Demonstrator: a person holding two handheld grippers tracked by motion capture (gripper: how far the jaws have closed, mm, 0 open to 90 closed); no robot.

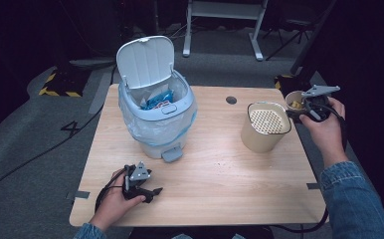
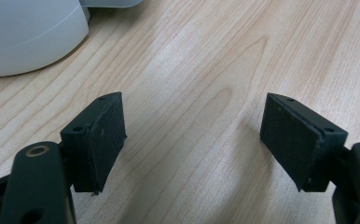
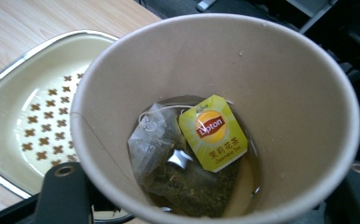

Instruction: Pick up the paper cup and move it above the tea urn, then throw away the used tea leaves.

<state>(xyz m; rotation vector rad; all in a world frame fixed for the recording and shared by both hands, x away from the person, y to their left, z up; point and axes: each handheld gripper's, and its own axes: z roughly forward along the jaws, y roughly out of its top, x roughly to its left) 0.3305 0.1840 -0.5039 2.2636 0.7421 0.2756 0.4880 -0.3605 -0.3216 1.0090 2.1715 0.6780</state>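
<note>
A tan paper cup (image 1: pixel 295 100) sits in my right gripper (image 1: pixel 302 110), which is shut on it beyond the table's right edge, beside a beige container (image 1: pixel 264 127). The right gripper view looks down into the cup (image 3: pixel 280 93): a wet tea bag (image 3: pixel 178 172) with a yellow Lipton tag (image 3: pixel 213 133) lies in a little tea. The container's perforated strainer top (image 3: pixel 38 116) is just left of the cup. My left gripper (image 1: pixel 152 193) rests on the wooden table (image 1: pixel 220 169) near the front left, open, with bare wood between its pads (image 2: pixel 101 140).
A white pedal bin (image 1: pixel 157 117) with a plastic liner stands at the table's back left, lid (image 1: pixel 145 59) raised, blue packaging inside. Its base (image 2: pixel 24 32) lies just beyond my left gripper. Beyond the table, on the dark floor, are a desk frame (image 1: pixel 225 20) and cables.
</note>
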